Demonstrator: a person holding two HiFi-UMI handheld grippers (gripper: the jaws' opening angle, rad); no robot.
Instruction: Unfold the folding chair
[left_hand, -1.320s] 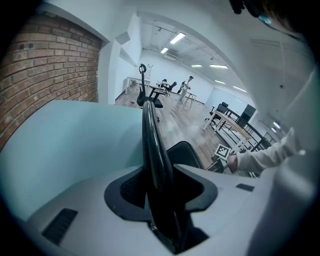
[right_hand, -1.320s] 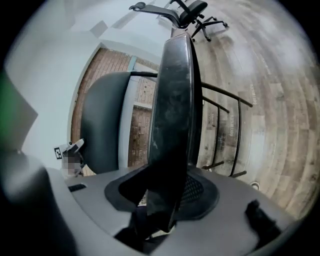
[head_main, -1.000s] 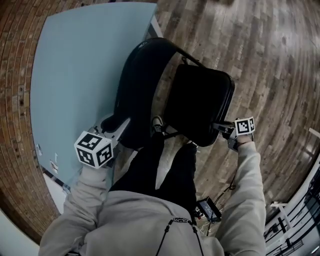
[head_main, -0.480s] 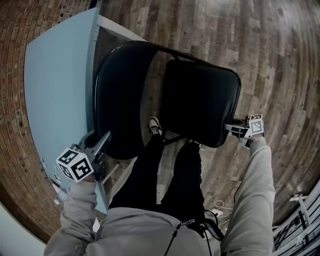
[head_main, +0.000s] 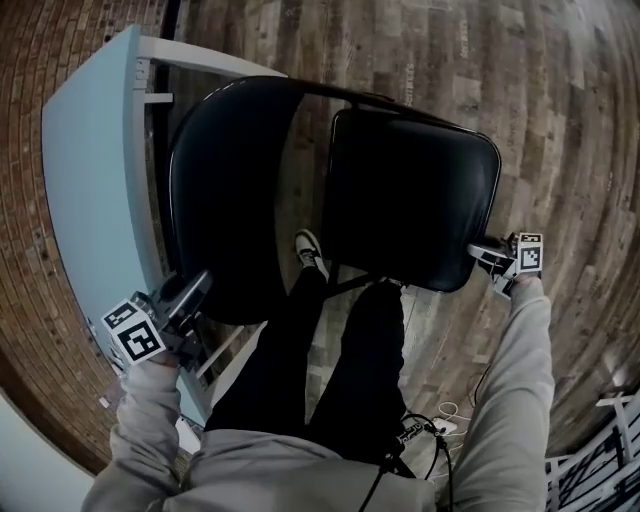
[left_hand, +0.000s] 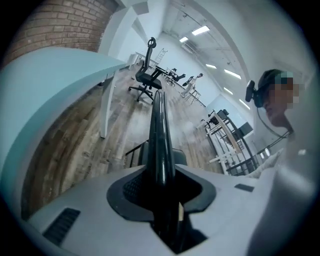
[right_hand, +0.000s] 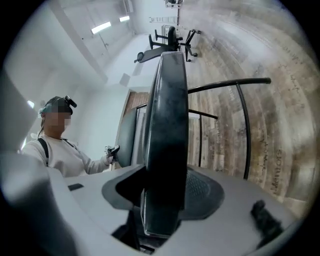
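Observation:
In the head view the black folding chair stands partly opened, its curved backrest (head_main: 225, 200) on the left and its padded seat (head_main: 410, 200) on the right. My left gripper (head_main: 185, 300) holds the backrest's near edge, and the left gripper view shows that thin black edge (left_hand: 160, 130) running between the closing jaws of that gripper (left_hand: 161, 185). My right gripper (head_main: 490, 258) grips the seat's near right corner. In the right gripper view the thick seat edge (right_hand: 167, 125) fills the gap of the right gripper (right_hand: 162, 195), whose jaws are opening slightly.
A light blue table (head_main: 90, 180) on white legs stands close to the left of the chair, against a brick wall. The person's legs and a shoe (head_main: 312, 248) are under the chair. Cables (head_main: 440, 420) lie on the wood floor. An office chair (left_hand: 146, 75) stands far off.
The seat has swung away from the backrest and the chair stands wider. My left gripper went down and left with the backrest, my right gripper went right with the seat.

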